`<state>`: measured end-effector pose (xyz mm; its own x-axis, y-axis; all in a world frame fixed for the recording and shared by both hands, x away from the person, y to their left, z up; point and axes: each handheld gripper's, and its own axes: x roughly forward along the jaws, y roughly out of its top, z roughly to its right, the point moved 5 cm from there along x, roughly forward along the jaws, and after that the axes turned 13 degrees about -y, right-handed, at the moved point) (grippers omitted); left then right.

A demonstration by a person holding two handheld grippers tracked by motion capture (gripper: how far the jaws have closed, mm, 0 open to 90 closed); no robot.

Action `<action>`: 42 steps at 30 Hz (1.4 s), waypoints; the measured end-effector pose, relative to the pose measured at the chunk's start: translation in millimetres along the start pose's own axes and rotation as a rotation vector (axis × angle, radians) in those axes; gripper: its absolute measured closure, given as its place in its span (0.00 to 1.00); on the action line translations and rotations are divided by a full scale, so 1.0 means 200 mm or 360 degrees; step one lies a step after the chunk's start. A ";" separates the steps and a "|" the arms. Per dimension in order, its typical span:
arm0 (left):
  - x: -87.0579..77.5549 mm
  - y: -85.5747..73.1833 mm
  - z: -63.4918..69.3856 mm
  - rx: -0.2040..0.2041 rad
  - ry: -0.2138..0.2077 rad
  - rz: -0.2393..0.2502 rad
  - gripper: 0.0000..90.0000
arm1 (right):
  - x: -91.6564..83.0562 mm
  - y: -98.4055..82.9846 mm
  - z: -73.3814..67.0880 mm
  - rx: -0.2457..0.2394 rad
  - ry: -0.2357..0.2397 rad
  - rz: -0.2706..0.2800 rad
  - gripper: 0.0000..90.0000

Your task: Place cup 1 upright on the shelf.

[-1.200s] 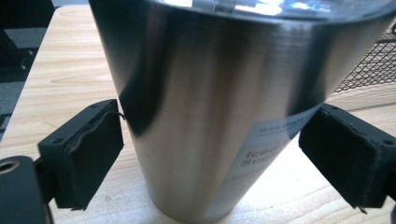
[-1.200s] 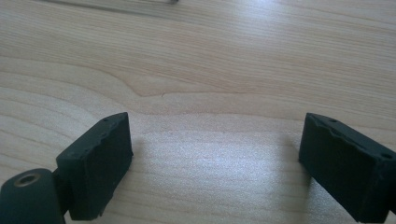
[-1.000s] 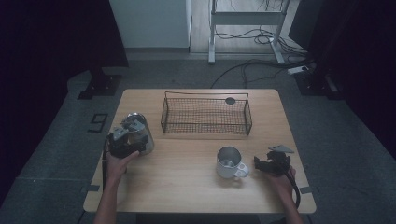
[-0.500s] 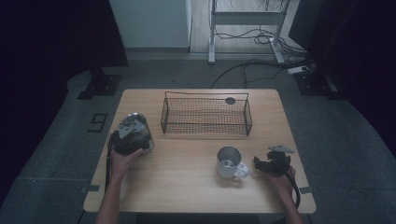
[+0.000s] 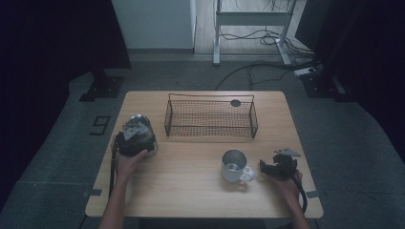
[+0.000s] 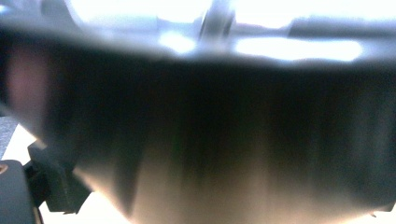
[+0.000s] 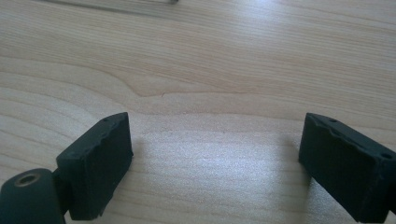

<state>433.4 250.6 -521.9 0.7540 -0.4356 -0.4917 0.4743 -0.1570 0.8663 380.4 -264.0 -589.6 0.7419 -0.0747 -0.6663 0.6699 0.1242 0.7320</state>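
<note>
Blurred beyond reading in the left gripper view: a dark, shiny pot (image 6: 224, 140) hard against the lens, hiding the left gripper's (image 5: 135, 136) jaws; grip cannot be told. Carried slightly nearer the basket (image 5: 210, 117) than before. Right gripper (image 7: 215, 158) spread wide over bare table (image 7: 196, 56), mug (image 5: 234, 166) just beyond its jaws.

Pale wood-grain table (image 5: 191, 191); black wire-mesh basket (image 5: 210, 117); silver mug (image 5: 234, 166); black tools, right tool (image 7: 215, 163).
</note>
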 end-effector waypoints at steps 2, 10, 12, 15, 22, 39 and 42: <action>0.00 0.00 0.00 0.0000 -0.0007 -0.0001 0.05 | 0.00 0.00 0.00 0.0001 0.0002 0.0002 0.10; -0.02 0.00 0.00 0.0007 -0.0049 -0.0017 0.05 | 0.00 0.00 0.00 0.0000 0.0000 0.0000 0.10; -0.02 0.00 0.00 0.0000 -0.0055 -0.0015 0.05 | 0.00 0.00 0.00 0.0001 0.0001 0.0000 0.10; -0.03 0.00 0.00 -0.0009 -0.0057 -0.0008 0.05 | 0.00 0.00 0.00 0.0005 -0.0001 0.0000 0.11; -0.08 0.04 0.02 -0.0014 -0.0045 0.0013 0.05 | 0.00 0.00 0.00 0.0014 -0.0007 0.0004 0.13; -0.10 0.16 0.14 -0.0029 -0.0032 0.0072 0.05 | 0.00 0.00 0.00 0.0013 -0.0002 0.0011 0.14; -0.09 0.18 0.15 -0.0024 -0.0037 0.0082 0.05 | 0.00 0.00 0.00 0.0014 -0.0003 0.0013 0.14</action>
<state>424.1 226.4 -479.6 0.7669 -0.4633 -0.4441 0.4420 -0.1204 0.8889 380.5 -264.3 -589.1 0.7472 -0.0758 -0.6602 0.6643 0.1164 0.7384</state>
